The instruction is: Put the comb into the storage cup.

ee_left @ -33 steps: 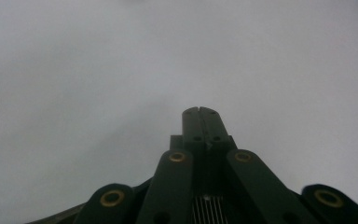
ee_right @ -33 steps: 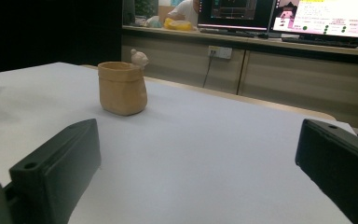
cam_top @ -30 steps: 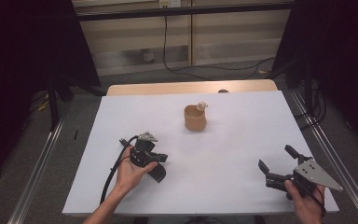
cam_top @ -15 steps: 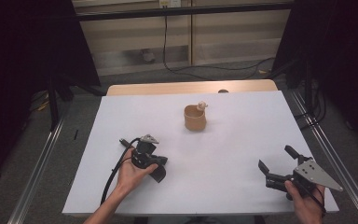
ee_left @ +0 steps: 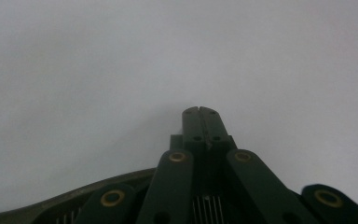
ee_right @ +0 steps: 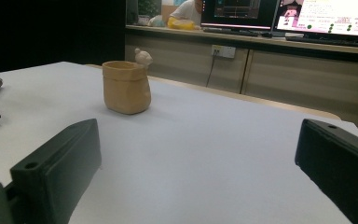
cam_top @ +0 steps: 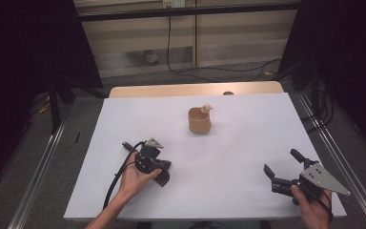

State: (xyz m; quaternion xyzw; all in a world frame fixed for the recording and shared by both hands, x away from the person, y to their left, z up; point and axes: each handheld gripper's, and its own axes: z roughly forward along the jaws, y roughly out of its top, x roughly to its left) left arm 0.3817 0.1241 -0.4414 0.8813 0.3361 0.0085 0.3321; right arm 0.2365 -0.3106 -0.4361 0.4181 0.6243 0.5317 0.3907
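Note:
A tan cup (cam_top: 199, 121) stands upright at the back middle of the white table (cam_top: 248, 138), with a small pale figure (cam_top: 207, 108) perched on its rim. My left gripper (cam_top: 162, 179) rests low on the table at the front left, held in a hand. Its jaws are shut and empty, tips (ee_left: 199, 111) pressed together over bare white surface. My right gripper (cam_top: 280, 161) sits at the front right, open, nothing between its fingers (ee_right: 60, 158). It points toward the cup (ee_right: 126, 87) and figure (ee_right: 143, 57), which are well ahead of it.
A strip of wooden tabletop (cam_top: 195, 89) shows behind the white sheet. Metal rails (cam_top: 38, 167) run along both sides of the table. A black cable (cam_top: 116, 174) trails from the left gripper. Monitors (ee_right: 279, 14) stand on a counter beyond the table.
The left hand has shifted its gripper slightly toward the front of the table. The right gripper and the cup have stayed put.

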